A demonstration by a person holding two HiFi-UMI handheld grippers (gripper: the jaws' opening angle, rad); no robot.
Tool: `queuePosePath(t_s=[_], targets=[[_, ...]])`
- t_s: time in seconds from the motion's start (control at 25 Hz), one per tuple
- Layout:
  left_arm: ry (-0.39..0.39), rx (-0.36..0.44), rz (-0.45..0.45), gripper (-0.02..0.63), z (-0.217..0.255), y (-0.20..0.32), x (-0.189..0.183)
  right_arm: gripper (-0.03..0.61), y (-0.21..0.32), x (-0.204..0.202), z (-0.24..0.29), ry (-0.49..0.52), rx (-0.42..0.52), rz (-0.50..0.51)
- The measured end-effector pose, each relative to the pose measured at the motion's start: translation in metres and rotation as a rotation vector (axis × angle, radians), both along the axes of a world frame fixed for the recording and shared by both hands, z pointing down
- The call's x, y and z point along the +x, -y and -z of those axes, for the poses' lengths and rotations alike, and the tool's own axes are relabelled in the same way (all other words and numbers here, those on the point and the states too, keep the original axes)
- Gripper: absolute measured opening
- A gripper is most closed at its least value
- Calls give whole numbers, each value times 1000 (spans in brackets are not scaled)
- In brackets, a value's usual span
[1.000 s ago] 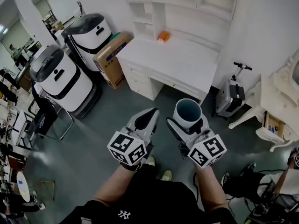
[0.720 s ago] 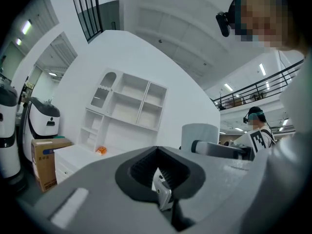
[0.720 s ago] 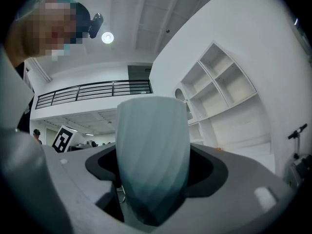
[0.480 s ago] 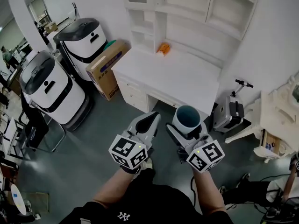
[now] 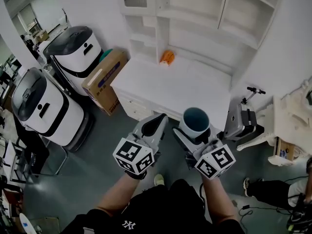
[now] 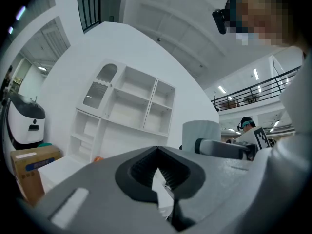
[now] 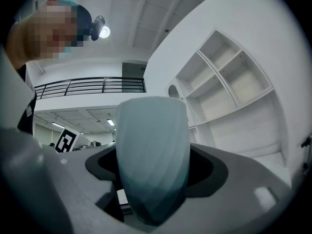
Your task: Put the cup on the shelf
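1 pale, teal-lined cup [image 5: 195,119]

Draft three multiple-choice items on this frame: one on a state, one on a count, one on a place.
1. The right gripper is:
A) open and empty
B) shut on the cup
C) out of view

2. How many white machines stand beside the desk, at the head view's left?
A) one
B) two
C) four

3. The orange object lies:
A) in the cup
B) on a machine
C) on the desk

Answers:
1 B: the right gripper view shows its jaws closed around the cup.
2 B: the head view shows two.
3 C: it sits at the desk's back edge, below the shelves.
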State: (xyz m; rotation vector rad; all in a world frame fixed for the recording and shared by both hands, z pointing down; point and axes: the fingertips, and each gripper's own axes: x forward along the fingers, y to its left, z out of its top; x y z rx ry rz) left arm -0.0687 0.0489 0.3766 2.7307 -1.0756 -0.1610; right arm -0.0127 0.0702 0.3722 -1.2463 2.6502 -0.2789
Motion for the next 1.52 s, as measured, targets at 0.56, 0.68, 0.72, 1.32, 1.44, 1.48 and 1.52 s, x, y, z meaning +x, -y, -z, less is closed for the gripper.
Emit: queuePosePath(t_s=[0.56, 0.68, 0.72, 1.32, 1.44, 1.48, 1.52], targets=[[-6, -3, 19, 0, -3, 109, 8, 396, 110, 6, -2, -14, 12, 14], [-5, 2, 35, 0, -1, 144, 15, 396, 146, 14, 2, -17, 19, 24], [-6, 5, 40, 0, 1, 156, 18, 396, 158, 18, 4, -18, 23, 27], [-13, 6, 99, 0, 14, 298, 54, 396, 303, 52, 23, -29, 25, 63], [-17, 6, 87, 0, 17, 326, 53, 394, 331, 50, 26, -30, 22, 46], [-19, 10, 76, 0, 19, 337, 54, 394, 341, 50, 29, -34, 28, 33], [-23, 16, 62, 0, 22, 349, 56, 394, 352, 51, 33, -39, 37, 17]])
